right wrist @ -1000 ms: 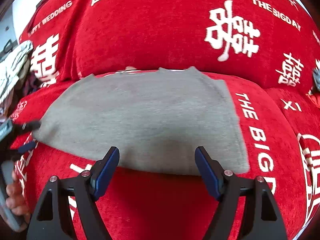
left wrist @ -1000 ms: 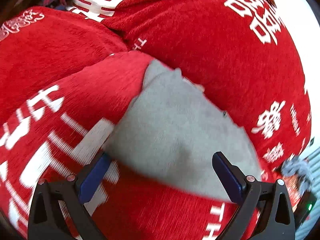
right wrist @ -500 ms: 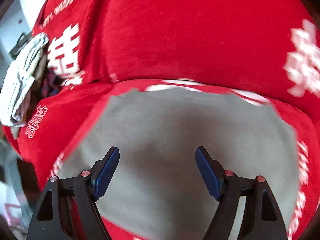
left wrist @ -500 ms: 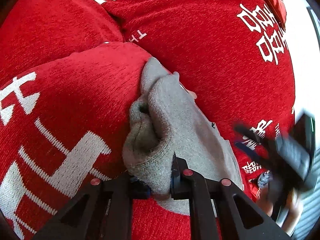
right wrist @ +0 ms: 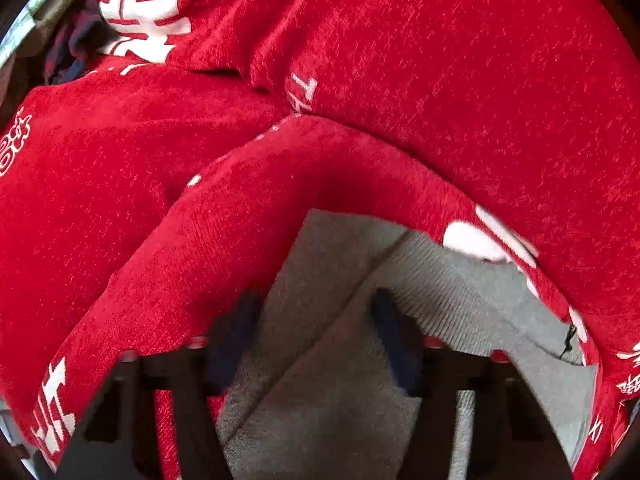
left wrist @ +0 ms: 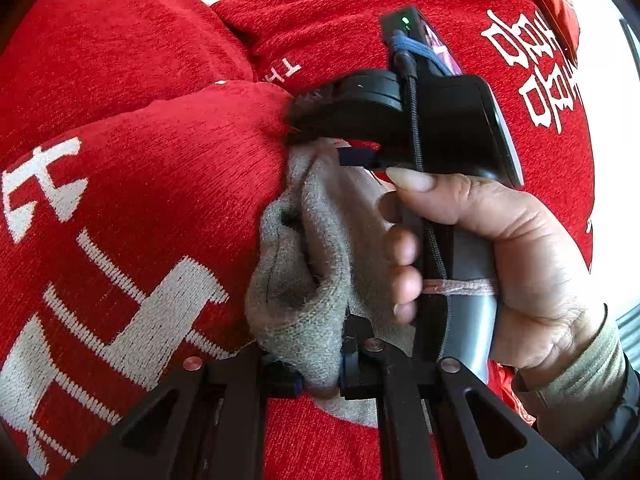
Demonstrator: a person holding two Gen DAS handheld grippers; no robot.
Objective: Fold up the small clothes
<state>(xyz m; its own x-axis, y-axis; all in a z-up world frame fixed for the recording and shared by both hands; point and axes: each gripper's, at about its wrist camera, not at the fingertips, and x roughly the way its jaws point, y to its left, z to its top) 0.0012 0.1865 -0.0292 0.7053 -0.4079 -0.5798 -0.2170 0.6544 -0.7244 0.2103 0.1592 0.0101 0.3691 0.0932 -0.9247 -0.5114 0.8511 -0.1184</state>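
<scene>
A small grey knit garment (left wrist: 320, 240) lies on a red cushion with white characters (left wrist: 140, 200). In the left wrist view my left gripper (left wrist: 316, 378) is shut on the garment's bunched near edge. At the garment's far end is my right gripper (left wrist: 324, 142), pointing down and held by a person's hand (left wrist: 500, 240). The right wrist view is blurred. There the right gripper (right wrist: 316, 344) has its jaws closing, with a corner of the grey garment (right wrist: 340, 248) lying between the fingers (right wrist: 394, 336). The pads do not visibly press on the cloth.
Red cushions with white lettering (right wrist: 440, 60) fill both views, with a seam between seat and back (right wrist: 280, 92). A dark bundle of cloth (right wrist: 76, 48) sits at the far left in the right wrist view. A sleeve cuff (left wrist: 592, 368) covers the wrist.
My left gripper shut on the garment's near edge and bunched it up. The right gripper swept across the garment to its far corner, tipped downward, and its jaws narrowed.
</scene>
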